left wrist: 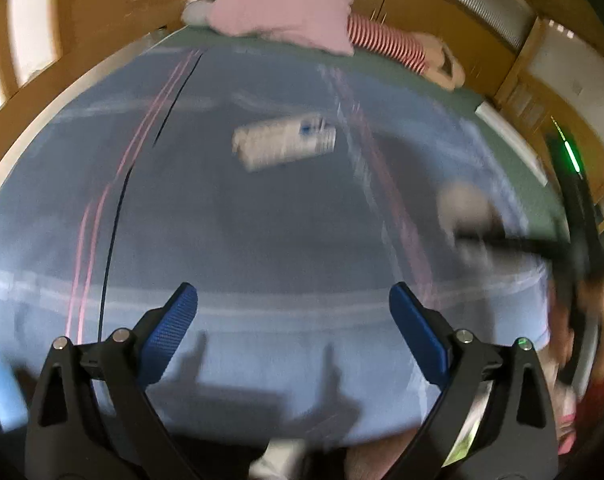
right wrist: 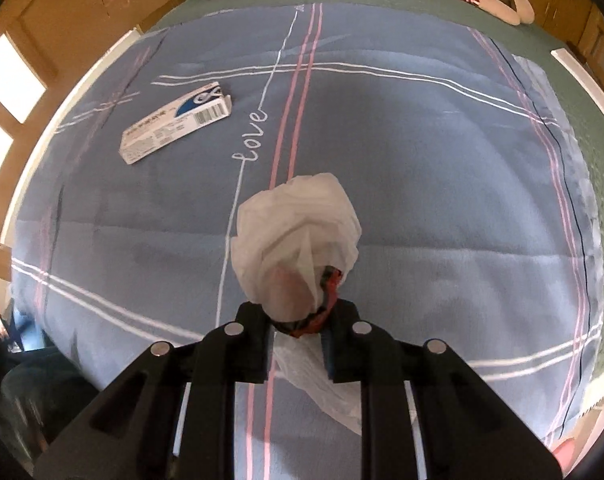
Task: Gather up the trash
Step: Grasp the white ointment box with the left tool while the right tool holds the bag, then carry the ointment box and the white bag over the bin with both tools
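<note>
Blue pads on your left gripper point(left wrist: 293, 316) stand wide apart with nothing between them, above the blue striped blanket point(left wrist: 230, 240). A white cardboard box point(left wrist: 285, 141) lies blurry on the blanket, well ahead of it.

From the right wrist, your right gripper point(right wrist: 298, 320) pinches a crumpled white tissue point(right wrist: 296, 232) tight. The box point(right wrist: 177, 122) lies off to the left, near the word "love" point(right wrist: 253, 142).

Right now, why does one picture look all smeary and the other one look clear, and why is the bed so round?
Left wrist view: smeared by motion blur, so the box and blanket stripes streak; the open left claw stays sharp and casts shadows below. Right wrist view: mostly crisp, so the box's barcode and the word "love" read clearly beyond the tissue in the right claw. Both views: the fisheye lens bends the flat bed round.
</note>
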A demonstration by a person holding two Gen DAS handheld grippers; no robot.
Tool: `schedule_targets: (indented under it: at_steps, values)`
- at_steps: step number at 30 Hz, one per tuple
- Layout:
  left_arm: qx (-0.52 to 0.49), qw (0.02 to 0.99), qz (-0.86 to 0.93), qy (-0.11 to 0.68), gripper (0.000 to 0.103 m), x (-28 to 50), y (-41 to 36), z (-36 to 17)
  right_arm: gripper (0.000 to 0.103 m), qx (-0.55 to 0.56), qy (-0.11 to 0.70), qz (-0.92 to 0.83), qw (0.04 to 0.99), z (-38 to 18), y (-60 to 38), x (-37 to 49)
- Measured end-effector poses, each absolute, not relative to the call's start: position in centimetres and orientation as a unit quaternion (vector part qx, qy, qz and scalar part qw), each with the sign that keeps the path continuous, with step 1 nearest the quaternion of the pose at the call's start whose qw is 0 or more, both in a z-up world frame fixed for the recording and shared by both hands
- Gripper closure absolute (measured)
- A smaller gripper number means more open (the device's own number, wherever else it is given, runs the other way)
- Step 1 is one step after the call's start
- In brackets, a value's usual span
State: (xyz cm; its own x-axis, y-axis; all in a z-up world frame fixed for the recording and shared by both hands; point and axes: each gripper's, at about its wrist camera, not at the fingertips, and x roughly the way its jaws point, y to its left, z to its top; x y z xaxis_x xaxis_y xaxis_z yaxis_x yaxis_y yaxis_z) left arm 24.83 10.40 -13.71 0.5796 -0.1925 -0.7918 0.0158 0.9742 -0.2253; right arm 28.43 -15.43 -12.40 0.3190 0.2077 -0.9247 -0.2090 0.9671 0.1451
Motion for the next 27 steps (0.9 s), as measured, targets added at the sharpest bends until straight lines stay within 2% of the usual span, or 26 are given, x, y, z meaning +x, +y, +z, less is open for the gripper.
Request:
schedule_targets:
  at_steps: [4, 8, 10, 13, 15, 17, 18, 19, 22, 27]
  values:
    - [-0.070, 0.890, -0.071, 0.444, 0.003, 33.4, 10.4, -13.8, 0.083, -0.008, 0.548, 0.125, 0.827, -9.8, -16.8, 25.2]
    - [0.051, 0.891, -0.081, 0.443, 0.003, 40.2, 8.5, -16.8, 0.083, 0.007, 0.545, 0.113, 0.831, -8.7, -18.4, 21.6]
    - [0.092, 0.875, -0.079, 0.469, 0.003, 43.4, 8.2, -19.5, 0.083, 0.017, 0.542, 0.101, 0.834, -8.4, -19.2, 19.8]
    - [0.062, 0.845, -0.111, 0.519, 0.003, 46.0, 8.7, -22.6, 0.083, 0.046, 0.535, 0.076, 0.840, -8.3, -20.5, 17.1]
    - [0.056, 0.859, -0.120, 0.494, 0.004, 45.8, 8.7, -22.8, 0.083, 0.064, 0.531, 0.054, 0.843, -8.8, -21.1, 16.0]
    - [0.075, 0.859, -0.123, 0.492, 0.016, 45.6, 8.6, -22.8, 0.083, 0.076, 0.530, 0.046, 0.843, -9.1, -21.3, 15.6]
    - [0.078, 0.862, -0.124, 0.485, 0.033, 45.3, 8.7, -22.4, 0.083, 0.082, 0.531, 0.050, 0.842, -9.3, -21.3, 15.7]
    - [0.068, 0.862, -0.129, 0.485, 0.043, 45.1, 9.0, -22.0, 0.083, 0.085, 0.533, 0.052, 0.840, -9.5, -21.2, 15.8]
    - [0.044, 0.863, -0.124, 0.487, 0.052, 43.3, 9.3, -21.3, 0.083, 0.083, 0.529, 0.059, 0.843, -9.4, -20.7, 15.9]
    - [0.063, 0.874, -0.089, 0.473, 0.055, 37.8, 8.5, -19.3, 0.083, 0.093, 0.511, 0.072, 0.851, -8.8, -20.1, 15.0]
